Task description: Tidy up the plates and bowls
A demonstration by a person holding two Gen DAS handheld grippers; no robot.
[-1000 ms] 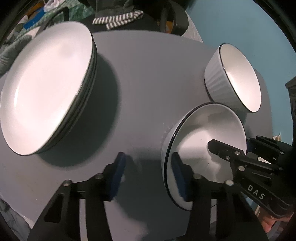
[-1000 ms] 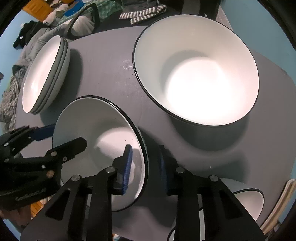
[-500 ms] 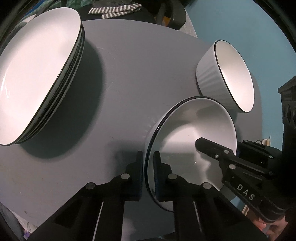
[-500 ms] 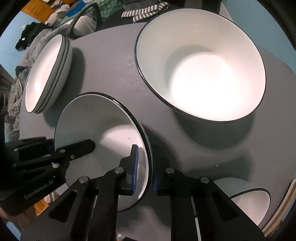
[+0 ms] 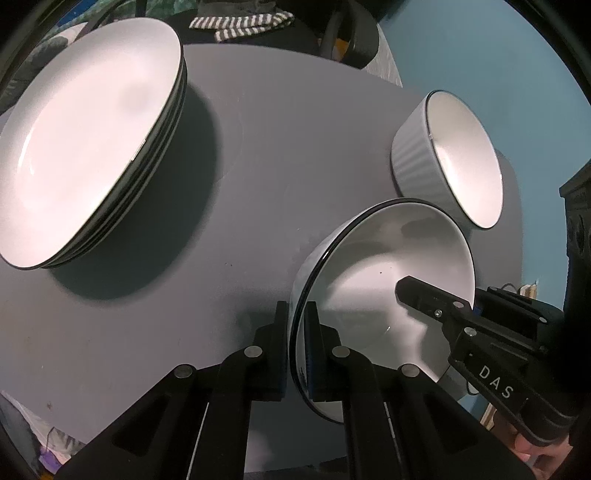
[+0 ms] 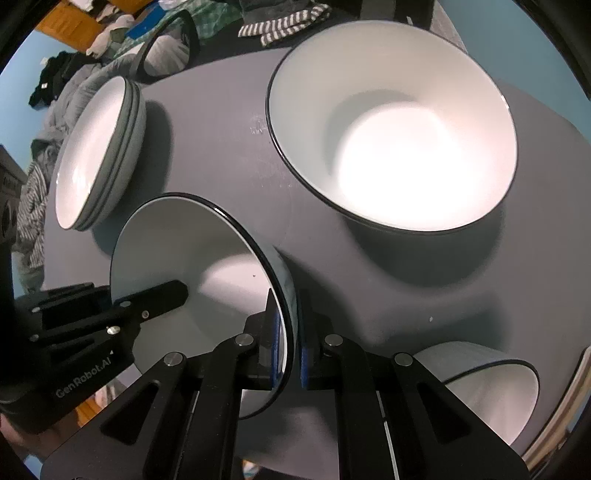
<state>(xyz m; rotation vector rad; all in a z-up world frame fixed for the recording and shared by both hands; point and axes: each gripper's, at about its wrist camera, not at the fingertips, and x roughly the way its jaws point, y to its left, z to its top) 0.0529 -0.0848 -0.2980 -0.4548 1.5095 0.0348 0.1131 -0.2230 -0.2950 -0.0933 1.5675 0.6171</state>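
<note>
Bowl (image 5: pixel 388 295) with a thin black rim sits nearest to us on the grey round table (image 5: pixel 258 166), low at about five o'clock in the left wrist view and at about seven o'clock in the right wrist view (image 6: pixel 192 266). We have both tools clamped on its rim. Our left gripper (image 5: pixel 295 332) pinches the rim's near-left edge, one blue pad inside and one outside. Our right gripper (image 6: pixel 290 332) pinches the opposite edge in the same way, rim wall between its pads.

On the right gripper's body, seen from the left wrist view (image 5: pixel 436 299), we read "DAS" in white letters. On the left gripper's body, seen from the right wrist view (image 6: pixel 155 299), we read "GenRobot.AI".

Farther out, a ribbed bowl (image 5: pixel 443 162) stands just beyond the held one at two o'clock in the left wrist view. A stack of plates (image 5: pixel 92 140) lies well apart at ten o'clock. In the right wrist view a small white bowl (image 6: pixel 480 387) rests at four o'clock.

Beyond the table's far edge, at twelve o'clock, we see a striped cloth (image 5: pixel 240 24).
</note>
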